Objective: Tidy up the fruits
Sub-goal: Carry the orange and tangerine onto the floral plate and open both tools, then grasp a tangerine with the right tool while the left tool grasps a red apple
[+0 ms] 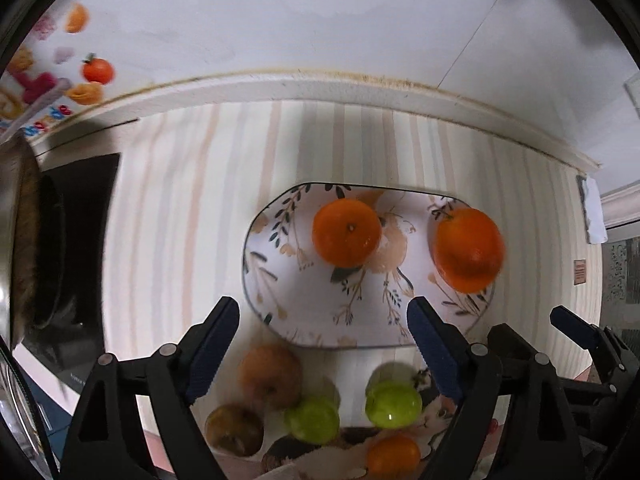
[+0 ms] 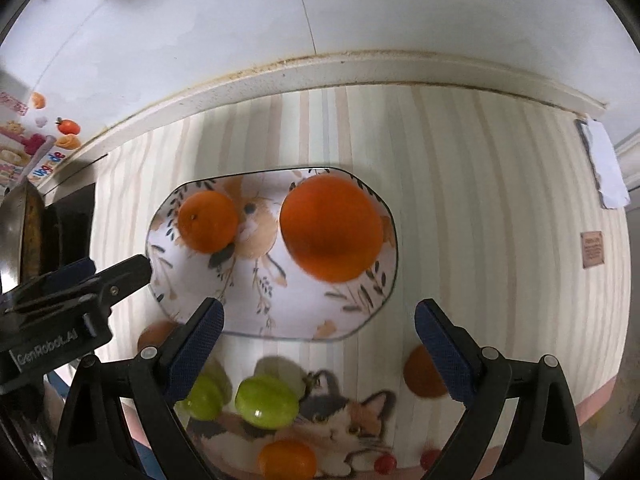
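A flower-patterned plate (image 1: 280,280) (image 2: 304,312) lies on the striped cloth. Two oranges are on it: one (image 1: 346,232) (image 2: 208,222) near the middle, and a larger, blurred one (image 1: 468,250) (image 2: 332,228) by its right rim. My left gripper (image 1: 322,304) hangs open above the plate's near edge with nothing between its fingers. My right gripper (image 2: 320,306) is also open and holds nothing, above the plate's near right side. Nearer me on the cloth lie two green fruits (image 1: 314,420) (image 1: 394,404), two brown fruits (image 1: 270,376) (image 1: 234,430) and a small orange (image 1: 394,456).
A metal pan (image 1: 24,240) stands on a black stovetop (image 1: 80,240) at the left. A raised white ledge (image 1: 320,84) and the wall close off the back. Another orange (image 2: 422,372) lies right of the cat print (image 2: 352,420). The left gripper's finger (image 2: 120,276) reaches in beside the plate.
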A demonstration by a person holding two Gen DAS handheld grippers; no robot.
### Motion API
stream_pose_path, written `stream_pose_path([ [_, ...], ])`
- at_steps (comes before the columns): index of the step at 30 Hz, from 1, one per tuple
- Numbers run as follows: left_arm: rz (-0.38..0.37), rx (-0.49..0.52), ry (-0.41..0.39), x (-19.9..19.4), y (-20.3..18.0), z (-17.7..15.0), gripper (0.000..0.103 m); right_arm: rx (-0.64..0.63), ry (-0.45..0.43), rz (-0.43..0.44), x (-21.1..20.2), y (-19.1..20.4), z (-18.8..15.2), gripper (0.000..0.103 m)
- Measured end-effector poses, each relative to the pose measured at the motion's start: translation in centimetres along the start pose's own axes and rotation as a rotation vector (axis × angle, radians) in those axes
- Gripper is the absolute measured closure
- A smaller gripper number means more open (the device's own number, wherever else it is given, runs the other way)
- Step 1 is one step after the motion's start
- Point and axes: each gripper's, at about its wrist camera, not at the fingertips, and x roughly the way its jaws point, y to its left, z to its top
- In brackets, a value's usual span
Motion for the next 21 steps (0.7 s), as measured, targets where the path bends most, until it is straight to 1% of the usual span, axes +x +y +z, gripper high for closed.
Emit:
stream_pose_path([
  [6,0.032,0.042,-0.093,-4.6,0.1,-2.8,0.017,0.014,-0.041,-0.011,-3.9,0.1,-2.5,0.005],
  [13,0.016,0.058,-0.153,-7.9,0.3,-5.5,0.017,0.015,-0.108,-0.014,-8.2,0.5,-5.5,0.005],
  [17,0.006,0.063,-0.168,-9.2,0.4,-7.4,0.017,0.018,-0.144,-0.009,-10.0,0.8,-7.2,0.005],
  [21,-0.008,0.036,-0.162,-9.3,1.4,-8.9,0.017,0.016,-0.14,0.019,-10.4,1.3,-9.1,0.005],
])
